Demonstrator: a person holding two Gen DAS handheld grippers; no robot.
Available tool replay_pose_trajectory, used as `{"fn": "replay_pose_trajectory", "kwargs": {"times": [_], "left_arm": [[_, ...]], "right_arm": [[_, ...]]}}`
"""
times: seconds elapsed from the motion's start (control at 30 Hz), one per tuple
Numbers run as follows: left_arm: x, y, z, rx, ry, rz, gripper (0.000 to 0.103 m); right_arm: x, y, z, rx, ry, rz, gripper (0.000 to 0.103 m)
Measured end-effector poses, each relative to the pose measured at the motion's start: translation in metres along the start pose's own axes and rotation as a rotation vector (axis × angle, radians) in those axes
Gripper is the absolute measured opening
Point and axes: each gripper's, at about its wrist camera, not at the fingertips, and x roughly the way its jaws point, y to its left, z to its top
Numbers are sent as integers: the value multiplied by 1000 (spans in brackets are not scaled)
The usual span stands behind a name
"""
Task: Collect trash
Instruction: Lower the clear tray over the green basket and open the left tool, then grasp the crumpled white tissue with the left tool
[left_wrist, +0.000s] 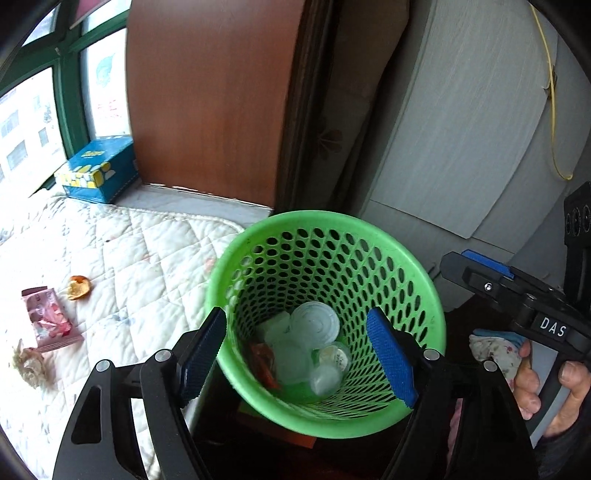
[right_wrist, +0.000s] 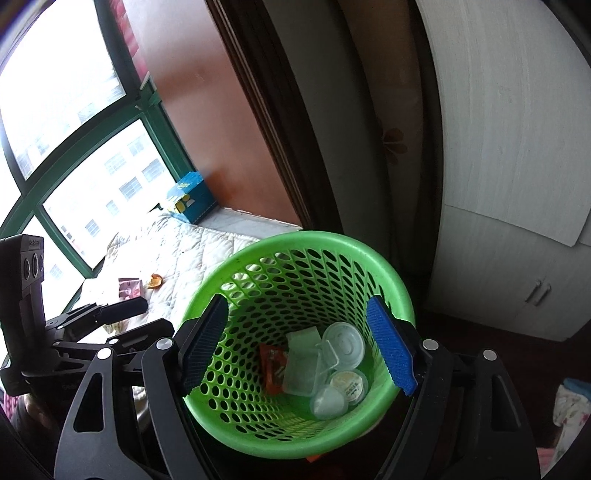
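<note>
A round green plastic basket full of holes (left_wrist: 325, 321) is seen from above, just off the near edge of a white quilted bed cover (left_wrist: 122, 258). Trash is seen at the bottom of the basket: a round white plastic lid (left_wrist: 316, 320), a see-through plastic box (right_wrist: 301, 363), small round see-through cups (right_wrist: 349, 382) and a red wrapper (right_wrist: 273, 367). The left gripper (left_wrist: 297, 356) is held over the basket with its blue-padded fingers (left_wrist: 391, 363) spread wide, and nothing is held between them. The right gripper (right_wrist: 297, 352) is held over the basket too, and its fingers (right_wrist: 393, 354) are spread wide with nothing between them. In the left wrist view, the right gripper is seen at the right side, with the person's hand (left_wrist: 546, 387) wrapped around its handle. More trash is left on the bed cover, well apart from the basket: a pink snack wrapper (left_wrist: 50, 319) near the left edge, a piece of orange peel (left_wrist: 78, 287) just beside it, and a crumpled pale scrap (left_wrist: 31, 363) close to the wrapper. A blue tissue box with yellow shapes (left_wrist: 98, 170) is seen at the far edge of the bed cover, by a window with a green frame (right_wrist: 147, 107) and next to a brown wooden board (left_wrist: 210, 96).
</note>
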Motion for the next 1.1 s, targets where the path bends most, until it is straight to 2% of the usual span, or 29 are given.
{"fn": "replay_pose_trajectory", "kwargs": {"times": [0.43, 0.9, 1.1], "left_arm": [[-43, 75, -21, -137, -49, 165, 75], [-75, 197, -55, -362, -53, 388, 76], [-80, 256, -75, -469, -27, 485, 76]], "right_arm": [[12, 34, 7, -49, 17, 58, 79], [36, 87, 15, -124, 52, 140, 81], [52, 116, 16, -168, 85, 171, 81]]}}
